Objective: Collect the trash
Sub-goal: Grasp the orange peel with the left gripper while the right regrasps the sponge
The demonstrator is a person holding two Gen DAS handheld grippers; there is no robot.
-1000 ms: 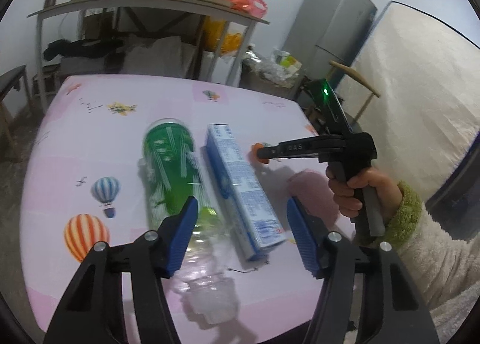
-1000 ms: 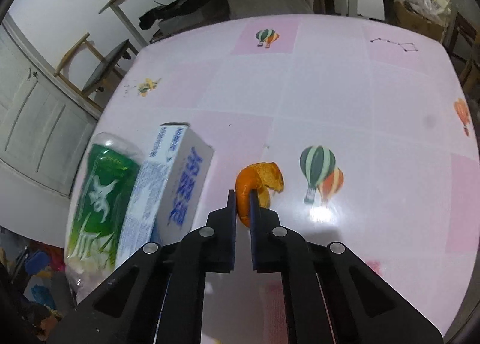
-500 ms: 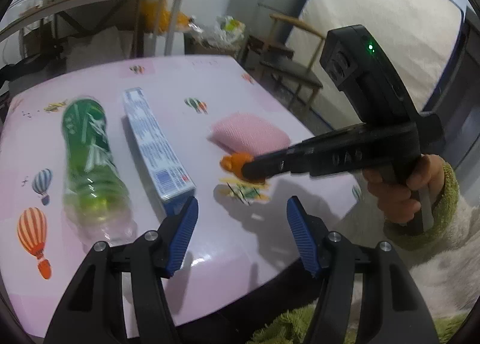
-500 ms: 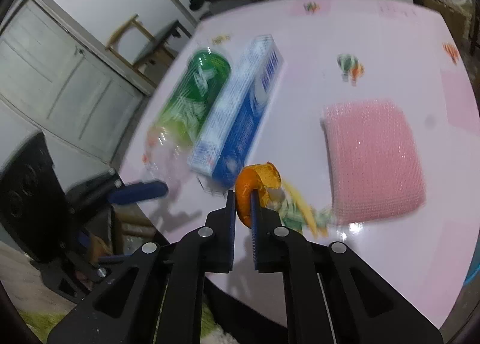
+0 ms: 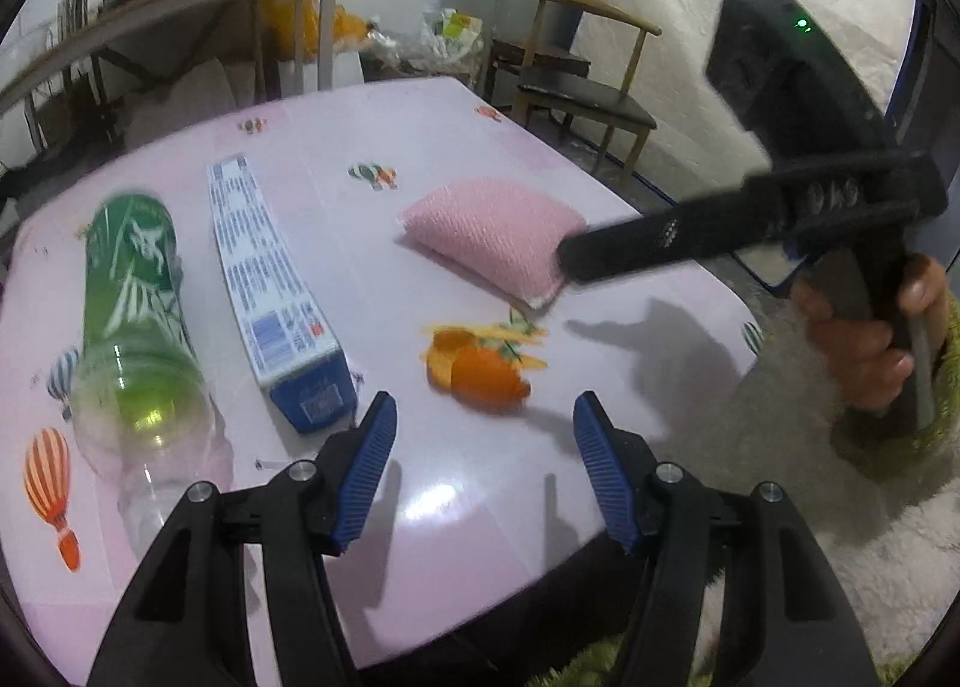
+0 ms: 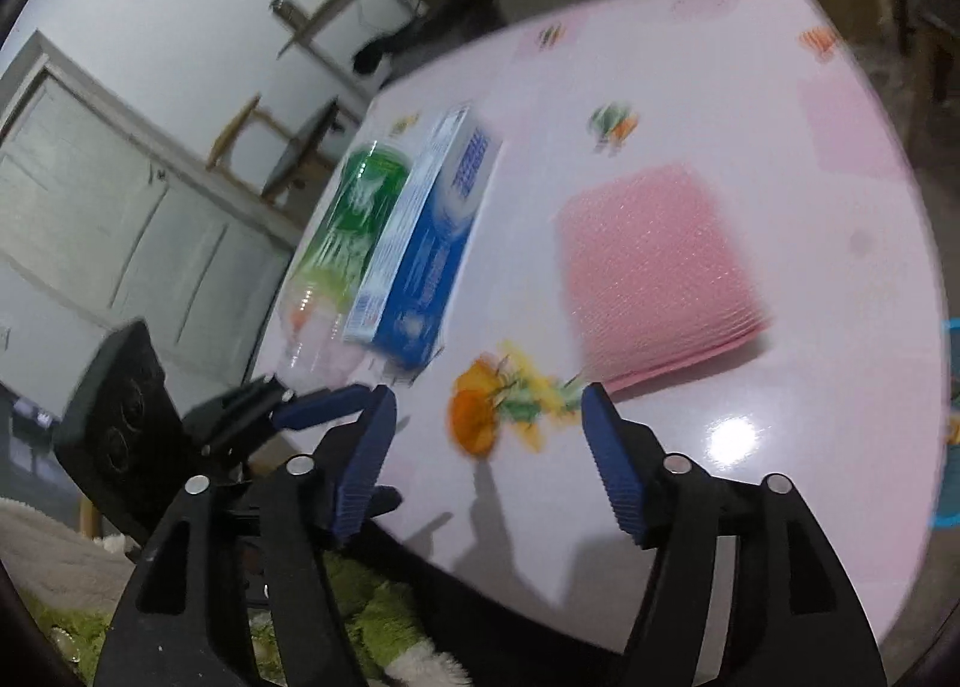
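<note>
I see a glossy pink counter (image 5: 456, 483) under my left gripper (image 5: 485, 468), a rough woven pink cloth (image 5: 492, 231) ahead, a clear plastic bottle (image 5: 132, 327) left.

print on box (image 5: 273, 291), bottle (image 5: 132, 279) unreadable

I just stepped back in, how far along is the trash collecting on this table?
Nothing looks collected yet. The orange peel lies on the table; the right gripper is opening with nothing between its jaws. The left gripper is open too. The bottle, blue box and peel remain.
</note>
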